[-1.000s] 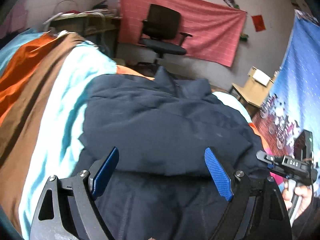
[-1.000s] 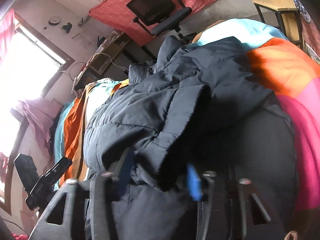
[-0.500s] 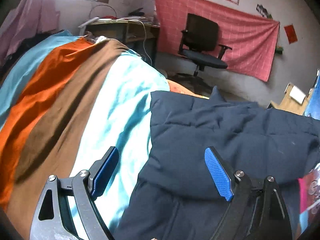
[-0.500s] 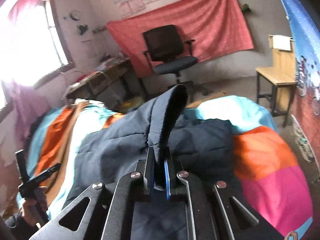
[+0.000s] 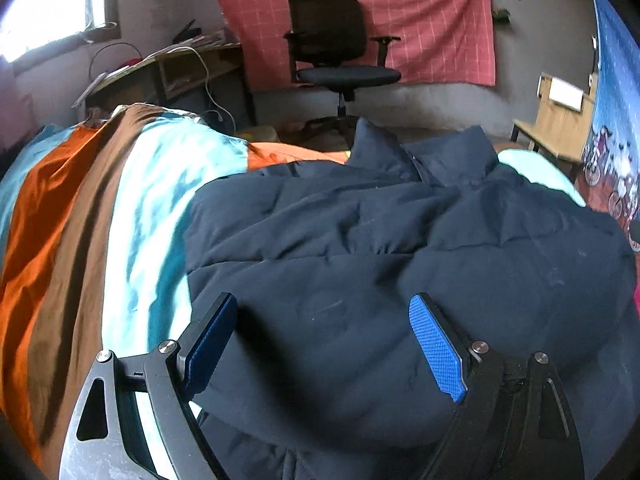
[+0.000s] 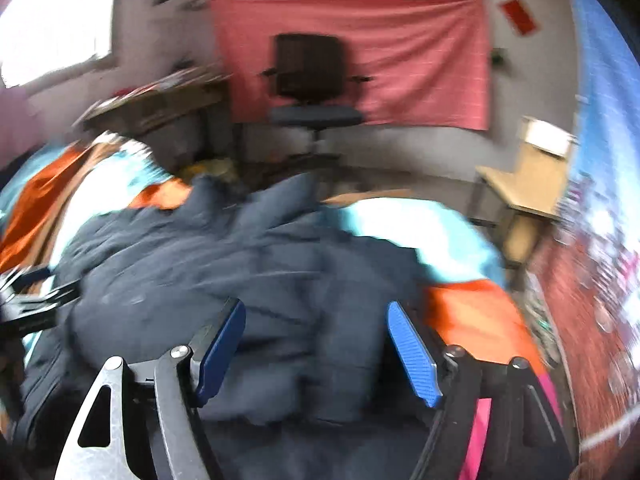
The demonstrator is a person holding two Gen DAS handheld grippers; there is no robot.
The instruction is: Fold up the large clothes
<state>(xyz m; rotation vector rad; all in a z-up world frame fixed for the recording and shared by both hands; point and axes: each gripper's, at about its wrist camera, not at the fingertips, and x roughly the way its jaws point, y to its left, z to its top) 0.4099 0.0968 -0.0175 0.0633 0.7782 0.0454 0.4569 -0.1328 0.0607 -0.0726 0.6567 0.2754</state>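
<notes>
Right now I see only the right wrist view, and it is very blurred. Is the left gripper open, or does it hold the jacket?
Observer: The left gripper is open. Its fingers are spread wide over the jacket and pinch no fabric.
Operator: Good. Where is the collar?
Observer: The collar stands up at the far end of the jacket, toward the office chair.
Operator: And what lies to the left of the jacket?
Observer: The bedcover, with turquoise, brown and orange stripes running side by side.
</notes>
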